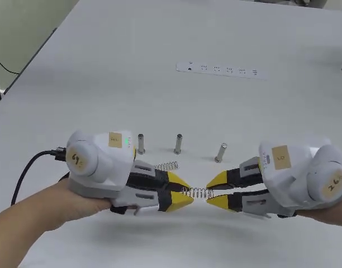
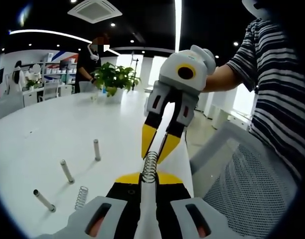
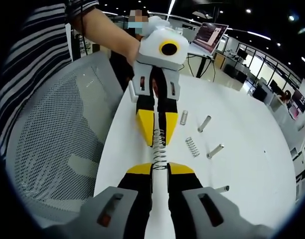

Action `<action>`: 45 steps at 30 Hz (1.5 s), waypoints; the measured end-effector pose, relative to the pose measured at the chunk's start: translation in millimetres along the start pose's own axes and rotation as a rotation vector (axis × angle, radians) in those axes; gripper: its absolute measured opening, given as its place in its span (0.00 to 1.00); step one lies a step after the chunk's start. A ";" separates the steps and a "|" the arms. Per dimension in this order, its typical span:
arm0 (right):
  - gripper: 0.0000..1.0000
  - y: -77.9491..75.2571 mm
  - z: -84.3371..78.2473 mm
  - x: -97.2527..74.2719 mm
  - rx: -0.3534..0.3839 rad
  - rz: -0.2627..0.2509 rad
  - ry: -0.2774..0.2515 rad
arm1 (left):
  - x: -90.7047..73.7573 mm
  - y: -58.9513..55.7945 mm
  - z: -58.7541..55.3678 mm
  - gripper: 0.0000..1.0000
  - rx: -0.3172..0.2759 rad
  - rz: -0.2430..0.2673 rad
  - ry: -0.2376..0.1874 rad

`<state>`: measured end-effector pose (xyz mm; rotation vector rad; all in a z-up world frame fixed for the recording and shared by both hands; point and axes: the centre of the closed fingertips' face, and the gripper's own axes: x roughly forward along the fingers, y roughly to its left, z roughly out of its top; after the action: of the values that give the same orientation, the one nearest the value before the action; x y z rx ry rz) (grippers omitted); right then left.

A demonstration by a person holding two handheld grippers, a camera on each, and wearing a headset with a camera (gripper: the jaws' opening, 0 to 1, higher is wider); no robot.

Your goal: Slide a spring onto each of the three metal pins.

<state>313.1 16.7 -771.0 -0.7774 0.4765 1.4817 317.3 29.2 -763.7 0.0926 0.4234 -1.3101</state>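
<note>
White table (image 1: 160, 33), power strip (image 1: 218, 70) behind pins (image 1: 178, 143)

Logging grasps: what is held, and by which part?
A spring, by one end in the left gripper; its other end sits between jaws of the right gripper, grip unclear.

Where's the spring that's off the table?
Head view, low centre: the spring juts from the left gripper's shut fingers into the right gripper's parted fingers, nearer than the three pins.
</note>
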 end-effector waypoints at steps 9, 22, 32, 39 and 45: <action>0.08 -2.4 14.3 -3.6 -0.046 0.019 0.017 | -1.9 1.7 -9.4 0.01 0.005 0.006 0.032; 0.08 -6.4 41.8 -6.5 0.011 0.057 -0.061 | -1.5 0.9 -11.7 0.01 0.028 0.028 0.028; 0.08 -5.7 56.1 -1.2 -0.045 0.050 -0.069 | -1.9 0.7 -11.9 0.01 0.042 0.044 0.025; 0.08 -6.8 62.6 1.7 -0.084 0.038 -0.071 | -0.7 0.5 -8.7 0.01 0.056 0.060 0.011; 0.08 -8.3 66.3 3.2 -0.099 0.028 -0.077 | -0.2 2.4 -5.8 0.01 0.055 0.071 0.002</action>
<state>309.9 66.9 -726.8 -0.7911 0.3589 1.5645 318.1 31.8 -769.4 0.1536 0.3820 -1.2524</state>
